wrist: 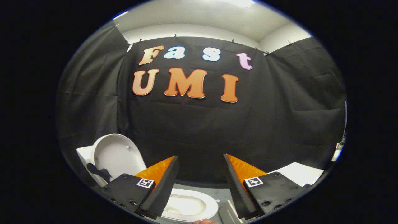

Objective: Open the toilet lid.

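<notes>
White and glossy, the toilet lid point(116, 155) stands raised at the left of the scene, tilted back beyond the left finger with its pale inner face turned toward the camera and two small bumpers showing near its upper edge. A dark shape point(99, 172), too unclear to identify, lies across the lid's lower left part. Behind the lid's left edge, a white block point(83, 155) that may be the cistern shows as a narrow strip. Nearer the camera and low between the fingers sits the white toilet seat point(199, 207), its rounded rim and shallow inner curve in plain sight, partly covered by the left finger. The gripper point(200, 186) hovers above the seat with its fingers point(161, 186) spread wide apart, holding nothing; neither finger touches the lid or the seat. Square black-and-white markers point(145, 183) sit on the dark mounts at the base of each finger. A small part of a person's hand point(203, 221) shows at the very near edge, just beside the seat. A grey floor point(222, 194) shows between the seat and the right finger, and a white flat surface point(300, 174) lies to the right, beyond the right finger's mount. Black cloth point(199, 133) hangs as the booth's wall across the far side and both flanks, pinned along its top edge, with a pale wall and ceiling point(202, 18) above it.
</notes>
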Available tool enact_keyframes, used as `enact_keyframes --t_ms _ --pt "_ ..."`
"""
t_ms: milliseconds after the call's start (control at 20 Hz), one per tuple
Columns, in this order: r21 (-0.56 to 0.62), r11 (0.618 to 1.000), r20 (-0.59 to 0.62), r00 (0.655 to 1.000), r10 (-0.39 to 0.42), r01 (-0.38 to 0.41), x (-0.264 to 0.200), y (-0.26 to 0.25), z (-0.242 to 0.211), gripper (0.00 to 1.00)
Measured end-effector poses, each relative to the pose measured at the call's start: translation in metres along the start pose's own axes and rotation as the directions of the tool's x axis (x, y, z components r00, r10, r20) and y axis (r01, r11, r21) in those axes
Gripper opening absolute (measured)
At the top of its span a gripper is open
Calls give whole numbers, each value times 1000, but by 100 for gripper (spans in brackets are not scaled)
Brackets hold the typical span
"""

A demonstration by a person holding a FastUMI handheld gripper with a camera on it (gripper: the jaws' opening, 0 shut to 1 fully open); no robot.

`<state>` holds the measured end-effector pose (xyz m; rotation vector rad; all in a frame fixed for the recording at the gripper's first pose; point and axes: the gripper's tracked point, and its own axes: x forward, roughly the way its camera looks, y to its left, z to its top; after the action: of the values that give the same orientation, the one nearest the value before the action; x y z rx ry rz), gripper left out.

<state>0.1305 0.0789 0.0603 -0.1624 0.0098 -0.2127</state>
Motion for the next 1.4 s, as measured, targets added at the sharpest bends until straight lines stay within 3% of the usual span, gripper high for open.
enact_keyframes --t_ms 350,700,900,1050,1400 --pt "56 996 7 997 -74 74 -37 -96 -2 91" --pt "73 994 -17 997 -80 81 -76 -167 -55 91" --pt "62 975 -1 977 -212 211 -88 -215 -78 92" --pt "82 964 -23 967 -253 254 -94 -225 -96 92" --pt "77 960 -6 963 -268 268 -94 -228 -93 93"
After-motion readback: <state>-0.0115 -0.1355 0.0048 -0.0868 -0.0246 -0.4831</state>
